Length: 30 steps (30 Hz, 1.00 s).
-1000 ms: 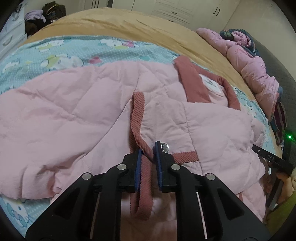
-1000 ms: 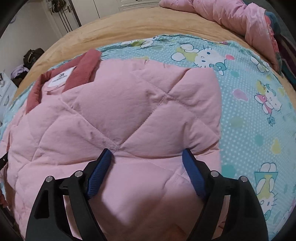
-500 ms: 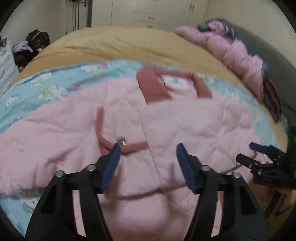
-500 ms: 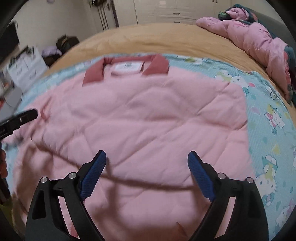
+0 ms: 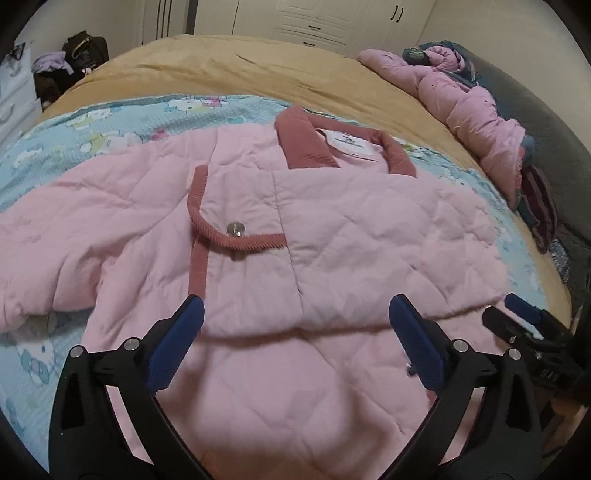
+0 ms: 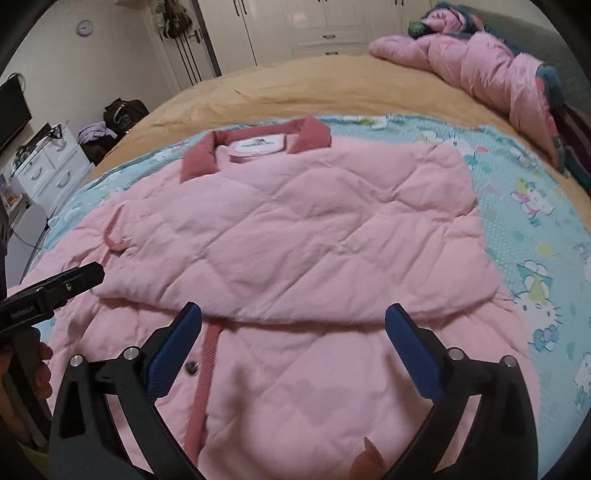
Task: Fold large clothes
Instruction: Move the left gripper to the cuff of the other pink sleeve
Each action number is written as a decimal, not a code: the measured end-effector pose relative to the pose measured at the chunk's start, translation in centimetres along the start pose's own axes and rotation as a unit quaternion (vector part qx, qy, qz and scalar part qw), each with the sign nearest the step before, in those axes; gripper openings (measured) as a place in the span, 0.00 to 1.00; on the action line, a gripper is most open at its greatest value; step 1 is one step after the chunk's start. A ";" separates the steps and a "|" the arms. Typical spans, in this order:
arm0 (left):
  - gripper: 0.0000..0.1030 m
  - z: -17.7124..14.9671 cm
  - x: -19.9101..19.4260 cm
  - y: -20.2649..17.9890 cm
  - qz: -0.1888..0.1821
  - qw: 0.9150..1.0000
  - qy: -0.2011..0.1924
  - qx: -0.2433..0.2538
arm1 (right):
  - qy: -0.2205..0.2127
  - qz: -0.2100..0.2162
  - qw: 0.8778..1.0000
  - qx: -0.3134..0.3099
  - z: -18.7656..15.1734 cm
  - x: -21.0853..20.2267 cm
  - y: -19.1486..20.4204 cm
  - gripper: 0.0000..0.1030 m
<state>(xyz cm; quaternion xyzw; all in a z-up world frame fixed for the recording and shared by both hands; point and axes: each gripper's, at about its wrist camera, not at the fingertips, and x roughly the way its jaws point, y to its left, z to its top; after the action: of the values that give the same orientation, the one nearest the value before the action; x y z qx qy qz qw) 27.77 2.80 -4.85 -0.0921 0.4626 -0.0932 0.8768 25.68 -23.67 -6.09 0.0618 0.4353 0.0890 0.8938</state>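
Observation:
A pink quilted jacket (image 5: 332, 229) with a dark pink ribbed collar (image 5: 303, 140) lies flat on the bed, front up. One sleeve is folded across the chest, its ribbed cuff (image 5: 236, 236) with a metal snap lying left of centre. My left gripper (image 5: 295, 332) is open and empty above the jacket's lower part. My right gripper (image 6: 293, 332) is open and empty over the same jacket (image 6: 295, 229), near the folded sleeve's lower edge. The right gripper also shows in the left wrist view (image 5: 528, 325), and the left one in the right wrist view (image 6: 55, 284).
A blue cartoon-print sheet (image 6: 535, 229) lies under the jacket, on a tan bedspread (image 5: 258, 70). A bundled pink duvet (image 5: 472, 107) lies at the far right. White wardrobes (image 6: 314, 22), a white drawer unit (image 6: 48, 166) and bags (image 6: 122, 114) stand beyond the bed.
My left gripper let go of the ribbed cuff, opened wide and pulled back. Both grippers drew back and rose from the jacket, so more of it shows.

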 end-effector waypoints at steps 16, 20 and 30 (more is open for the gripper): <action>0.91 -2.0 -5.0 3.2 -0.005 0.998 -0.019 -0.051 | -0.040 0.024 0.999 -0.027 -0.2 -5.4 5.5 0.96; 0.91 -2.2 -6.5 5.0 0.005 0.997 -0.037 -0.061 | -0.044 0.034 0.997 -0.044 0.1 -5.8 7.9 0.96; 0.91 -2.8 -10.0 11.4 0.027 0.991 -0.076 -0.109 | -0.055 0.060 0.994 -0.068 1.0 -5.8 13.8 0.96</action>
<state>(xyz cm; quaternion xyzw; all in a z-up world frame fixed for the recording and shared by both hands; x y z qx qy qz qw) 20.80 16.11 -1.26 -0.1819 0.4042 -0.0114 0.8964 21.54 -11.44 1.55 0.0313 0.3742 0.1683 0.9114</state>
